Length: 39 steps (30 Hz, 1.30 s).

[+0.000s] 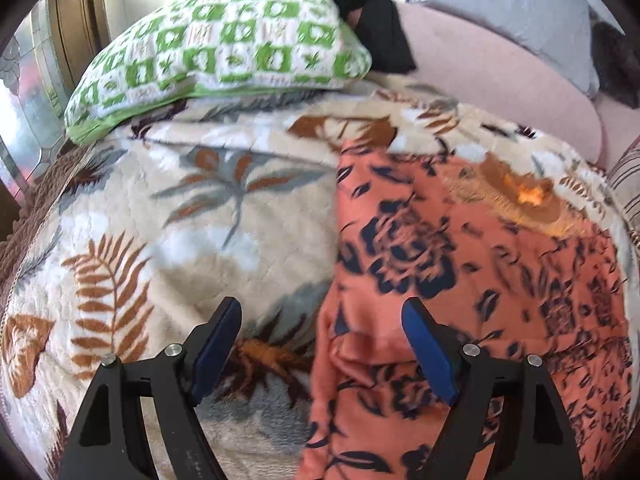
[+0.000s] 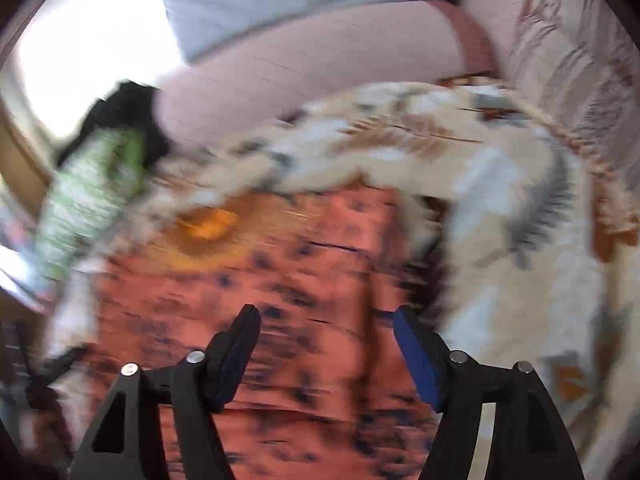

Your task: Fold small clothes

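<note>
The left gripper [image 1: 322,324] stands wide open with nothing between its blue pads [image 1: 430,354]; it hovers over the left edge of the orange garment [image 1: 460,280], one finger above the cloth and the other above the blanket beside it. The right gripper [image 2: 326,334] is likewise spread wide and empty, poised over the middle of the same garment [image 2: 280,280]; that view is blurred, so whether its tips brush the fabric cannot be told.

The orange garment, printed with dark blue flowers, lies spread on a cream blanket [image 1: 180,216] patterned with brown and grey leaves. Beyond the garment's far left corner a green-and-white checked pillow [image 1: 224,48] rests on the blanket, with a black cloth [image 1: 376,28] just behind it. Past the garment's far edge lies a pink cushion [image 1: 500,92], and beyond that a pale blue pillow [image 1: 520,8].
</note>
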Each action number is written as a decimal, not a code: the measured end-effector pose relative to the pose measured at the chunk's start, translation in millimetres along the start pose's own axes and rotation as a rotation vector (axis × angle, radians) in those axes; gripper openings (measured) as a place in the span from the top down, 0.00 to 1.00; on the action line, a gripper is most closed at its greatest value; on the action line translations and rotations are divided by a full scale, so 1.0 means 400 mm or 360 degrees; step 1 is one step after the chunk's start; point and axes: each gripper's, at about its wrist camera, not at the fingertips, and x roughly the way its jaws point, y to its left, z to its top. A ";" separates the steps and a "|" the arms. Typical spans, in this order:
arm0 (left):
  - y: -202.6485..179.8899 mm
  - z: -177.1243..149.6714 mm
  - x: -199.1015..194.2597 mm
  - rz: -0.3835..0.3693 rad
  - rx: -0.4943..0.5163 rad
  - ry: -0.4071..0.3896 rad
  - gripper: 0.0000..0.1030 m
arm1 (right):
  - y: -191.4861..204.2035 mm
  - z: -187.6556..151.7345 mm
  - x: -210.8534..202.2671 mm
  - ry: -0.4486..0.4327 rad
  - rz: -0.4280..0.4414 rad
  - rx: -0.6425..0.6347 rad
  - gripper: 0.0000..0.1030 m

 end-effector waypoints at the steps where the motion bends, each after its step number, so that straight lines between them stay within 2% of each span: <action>1: -0.009 0.003 0.002 -0.0030 0.0003 -0.0008 0.19 | 0.003 0.007 0.021 0.0046 0.0141 0.0041 0.22; 2: -0.021 0.003 0.015 -0.0035 0.0034 0.0017 0.19 | -0.005 0.008 0.053 0.0113 0.0262 0.0098 0.22; 3: -0.034 0.000 0.039 0.0020 0.0090 0.0074 0.19 | -0.015 0.004 0.090 0.0169 0.0313 0.0154 0.22; 4: -0.045 -0.010 0.074 0.0123 0.0159 0.0165 0.16 | -0.045 -0.005 0.129 0.0226 0.0290 0.0211 0.22; 5: -0.045 -0.021 0.099 0.0137 0.0192 0.0219 0.14 | -0.084 -0.014 0.160 0.0257 0.0145 0.0262 0.22; 6: -0.033 -0.023 0.090 0.0118 0.0158 0.0182 0.12 | -0.120 -0.025 0.166 0.0228 0.0054 0.0329 0.24; 7: -0.025 -0.021 0.081 0.0128 0.0137 0.0186 0.12 | -0.134 -0.030 0.152 0.0165 0.0115 0.0393 0.26; 8: -0.021 -0.015 0.069 0.0128 0.0115 0.0189 0.12 | -0.127 -0.030 0.133 0.0119 0.0116 0.0405 0.26; 10: -0.022 0.000 0.037 0.0094 0.0072 0.0122 0.12 | -0.079 -0.020 0.108 0.0081 0.0082 0.0278 0.20; 13: -0.035 0.035 0.014 -0.0020 0.0032 0.0031 0.12 | -0.044 -0.011 0.116 0.0094 0.0123 0.0184 0.19; 15: -0.059 0.054 0.060 0.0093 0.0121 0.0109 0.12 | -0.063 -0.020 0.143 0.0140 0.0008 0.0216 0.19; 16: -0.070 0.055 0.105 0.0213 0.0209 0.0201 0.10 | -0.075 -0.031 0.159 0.0182 0.0011 0.0238 0.19; 17: -0.074 0.049 0.149 0.0274 0.0268 0.0292 0.08 | -0.075 -0.035 0.155 0.0167 0.0029 0.0228 0.19; 18: -0.066 0.050 0.152 0.0260 0.0231 0.0274 0.05 | -0.067 -0.034 0.144 0.0151 0.0017 0.0195 0.20; 20: -0.060 0.061 0.124 0.0242 0.0183 0.0240 0.05 | -0.052 -0.030 0.131 0.0167 -0.0074 0.0148 0.19; 21: -0.062 0.063 0.108 0.0218 0.0187 0.0191 0.05 | -0.042 -0.027 0.118 0.0149 -0.0053 0.0132 0.19; 22: -0.069 0.064 0.096 0.0226 0.0207 0.0134 0.05 | -0.028 -0.022 0.104 0.0124 0.0042 0.0103 0.19; 23: -0.074 0.062 0.103 0.0273 0.0230 0.0126 0.05 | -0.020 -0.017 0.097 0.0112 0.0113 0.0083 0.19; 24: -0.077 0.056 0.135 0.0331 0.0262 0.0198 0.04 | -0.016 -0.015 0.101 0.0110 0.0131 0.0080 0.19; 25: -0.072 0.050 0.161 0.0295 0.0250 0.0276 0.03 | -0.027 -0.014 0.118 0.0129 0.0104 0.0101 0.17; 26: -0.058 0.057 0.151 0.0252 0.0177 0.0271 0.02 | -0.052 -0.018 0.148 0.0195 0.0043 0.0154 0.14; 27: -0.044 0.066 0.133 0.0219 0.0109 0.0280 0.03 | -0.093 -0.029 0.178 0.0273 0.0046 0.0264 0.15; 28: -0.034 0.071 0.104 0.0173 0.0073 0.0258 0.03 | -0.102 -0.030 0.160 0.0202 0.0101 0.0326 0.15; 29: -0.027 0.072 0.064 0.0115 0.0080 0.0180 0.03 | -0.097 -0.027 0.128 0.0157 0.0123 0.0340 0.15; 31: -0.014 0.058 -0.009 0.0099 0.0128 0.0056 0.03 | -0.074 -0.026 0.066 0.0093 0.0116 0.0271 0.15; 33: 0.020 0.024 -0.088 0.0066 0.0093 -0.0034 0.03 | -0.066 -0.040 -0.013 0.0022 0.0108 0.0238 0.15; 36: 0.091 -0.062 -0.184 -0.0140 -0.0007 -0.0059 0.03 | -0.077 -0.092 -0.129 -0.0032 0.0163 0.0267 0.15; 39: 0.152 -0.170 -0.258 -0.0277 -0.0078 -0.0029 0.03 | -0.097 -0.169 -0.231 0.0032 0.0207 0.0251 0.15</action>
